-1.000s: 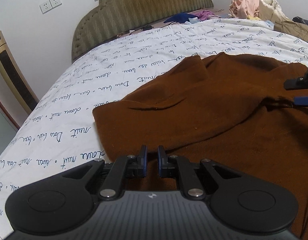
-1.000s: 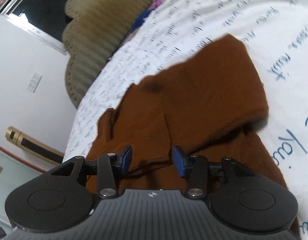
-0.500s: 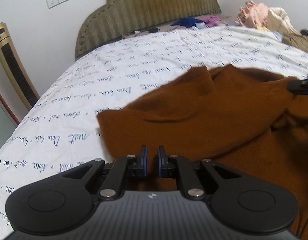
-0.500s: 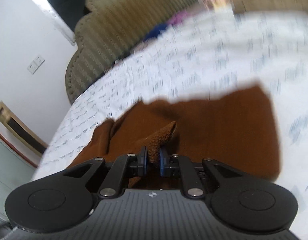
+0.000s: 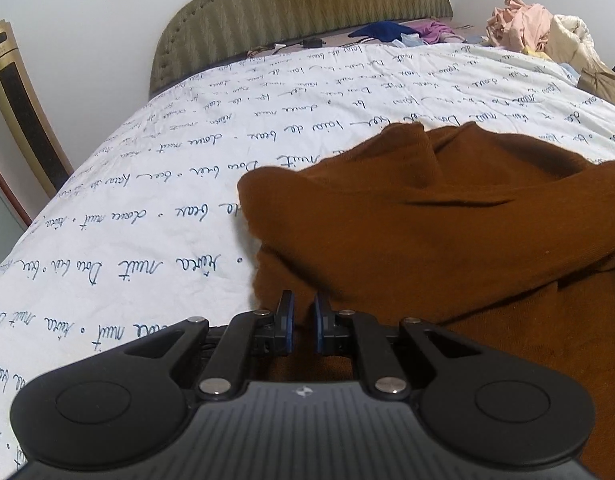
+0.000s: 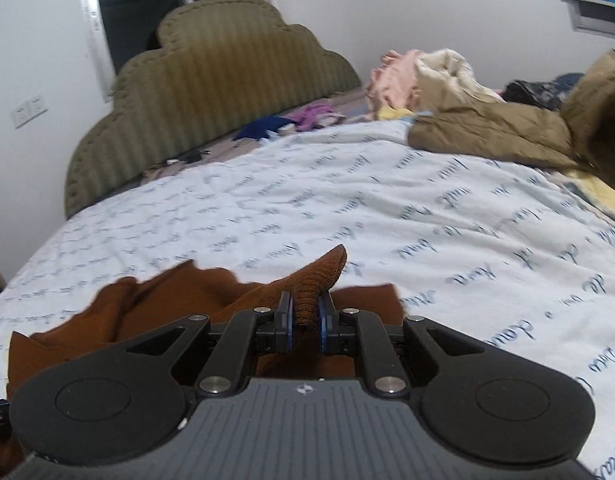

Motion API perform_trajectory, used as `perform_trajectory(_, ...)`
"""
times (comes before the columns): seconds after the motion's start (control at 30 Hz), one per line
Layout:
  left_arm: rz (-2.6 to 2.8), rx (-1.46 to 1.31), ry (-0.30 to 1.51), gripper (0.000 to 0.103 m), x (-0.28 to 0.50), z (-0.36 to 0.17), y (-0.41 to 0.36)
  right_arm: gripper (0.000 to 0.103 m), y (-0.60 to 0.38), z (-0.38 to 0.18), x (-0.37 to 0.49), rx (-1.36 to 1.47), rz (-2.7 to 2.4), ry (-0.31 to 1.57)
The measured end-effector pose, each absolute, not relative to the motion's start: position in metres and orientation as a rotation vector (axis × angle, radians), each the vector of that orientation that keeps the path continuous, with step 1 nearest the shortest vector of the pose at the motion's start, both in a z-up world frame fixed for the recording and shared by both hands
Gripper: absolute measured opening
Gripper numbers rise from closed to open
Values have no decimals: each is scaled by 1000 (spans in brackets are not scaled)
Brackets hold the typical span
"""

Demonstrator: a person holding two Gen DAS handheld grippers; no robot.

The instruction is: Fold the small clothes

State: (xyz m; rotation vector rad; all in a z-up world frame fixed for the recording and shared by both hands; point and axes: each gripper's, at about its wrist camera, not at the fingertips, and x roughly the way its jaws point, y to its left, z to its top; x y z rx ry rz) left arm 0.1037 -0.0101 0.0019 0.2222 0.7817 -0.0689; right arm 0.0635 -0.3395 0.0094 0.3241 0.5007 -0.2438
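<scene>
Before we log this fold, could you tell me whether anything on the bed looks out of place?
The brown garment lies rumpled, not flat, one ribbed end pinched up in the right gripper. Unfolded clothes are heaped near the headboard.

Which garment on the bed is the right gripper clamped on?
The brown knit garment: its ribbed edge sits pinched in the right gripper. The olive jacket and pink clothes lie untouched near the headboard.

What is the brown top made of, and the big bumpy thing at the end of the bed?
The brown top looks like soft matte knit, perhaps wool: fine ribs show at its pinched edge. The headboard seems padded olive fabric, with stitched ridges running down it.
</scene>
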Motion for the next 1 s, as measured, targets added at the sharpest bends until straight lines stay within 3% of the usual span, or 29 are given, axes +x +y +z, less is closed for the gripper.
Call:
perform_trajectory(0.23,-68,241,793,10,102,-5,-15,17,-349,-7,60,321,-273,544)
perform_trajectory(0.33,-66,242,798,10,103,-6,-15,23,-347,-12,63,304,-268,570)
perform_trajectory(0.5,-62,245,798,10,102,-8,-17,36,-339,-5,50,277,-308,532)
perform_trajectory(0.67,-65,251,795,10,94,-9,-12,73,-332,-10,49,228,-231,596)
perform_trajectory(0.83,-74,260,799,10,70,-8,7,75,-339,-20,37,233,-273,637)
perform_trajectory(1.0,-103,210,778,10,46,3,32,88,-334,-9,-7,296,-168,571)
